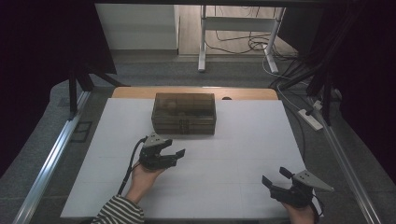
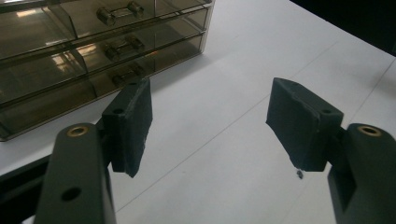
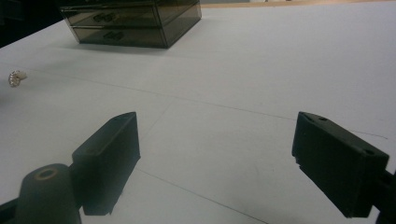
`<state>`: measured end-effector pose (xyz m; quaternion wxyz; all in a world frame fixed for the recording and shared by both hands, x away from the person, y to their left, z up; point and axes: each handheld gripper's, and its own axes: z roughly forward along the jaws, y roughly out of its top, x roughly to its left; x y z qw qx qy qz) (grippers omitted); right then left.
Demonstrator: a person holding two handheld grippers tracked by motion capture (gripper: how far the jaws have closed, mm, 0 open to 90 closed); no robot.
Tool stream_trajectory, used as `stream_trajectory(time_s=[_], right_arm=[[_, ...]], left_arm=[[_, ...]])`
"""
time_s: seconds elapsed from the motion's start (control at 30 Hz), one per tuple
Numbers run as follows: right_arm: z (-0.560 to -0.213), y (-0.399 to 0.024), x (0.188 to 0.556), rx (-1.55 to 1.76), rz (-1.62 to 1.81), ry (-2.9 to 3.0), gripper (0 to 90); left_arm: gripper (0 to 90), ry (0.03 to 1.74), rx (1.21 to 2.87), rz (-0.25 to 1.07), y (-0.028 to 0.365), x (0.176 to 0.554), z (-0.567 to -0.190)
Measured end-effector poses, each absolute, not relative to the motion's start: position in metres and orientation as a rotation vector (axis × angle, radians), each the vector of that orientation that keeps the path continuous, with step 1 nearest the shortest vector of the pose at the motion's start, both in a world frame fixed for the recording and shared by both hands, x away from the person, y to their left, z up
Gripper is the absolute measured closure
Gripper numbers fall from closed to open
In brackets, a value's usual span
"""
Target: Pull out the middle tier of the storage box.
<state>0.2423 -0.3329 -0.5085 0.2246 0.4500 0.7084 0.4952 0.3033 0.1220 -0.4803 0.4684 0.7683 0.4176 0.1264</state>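
Left gripper (image 1: 173,150) jaws spread, nothing between them, just near of the drawer box (image 1: 184,113), slightly left of its front centre, not touching. Right gripper (image 1: 275,178) also spread and empty, at the near right of the desk (image 1: 243,140), well apart from the box. Small pale object (image 3: 17,77) lies on the desk, too small to identify.

Open tool (image 3: 215,163) before smoky drawer box (image 3: 133,23)
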Motion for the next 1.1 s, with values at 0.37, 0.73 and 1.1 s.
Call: stream_trajectory(time_s=[0.37, 0.73, 1.1], right_arm=[[-0.508, -0.333, 0.242, 1.238, 1.369, 1.963, 15.0], [-0.509, -0.333, 0.243, 1.244, 1.37, 1.967, 14.9], [-0.509, -0.334, 0.243, 1.26, 1.378, 1.967, 14.9]], left_arm=[[32.3, 1.109, 1.953, 0.294, 0.112, 0.326, -0.474], [36.1, 1.231, 1.994, 0.196, 0.113, 0.354, -0.471], [32.8, 1.32, 1.96, 0.037, 0.114, 0.382, -0.474]])
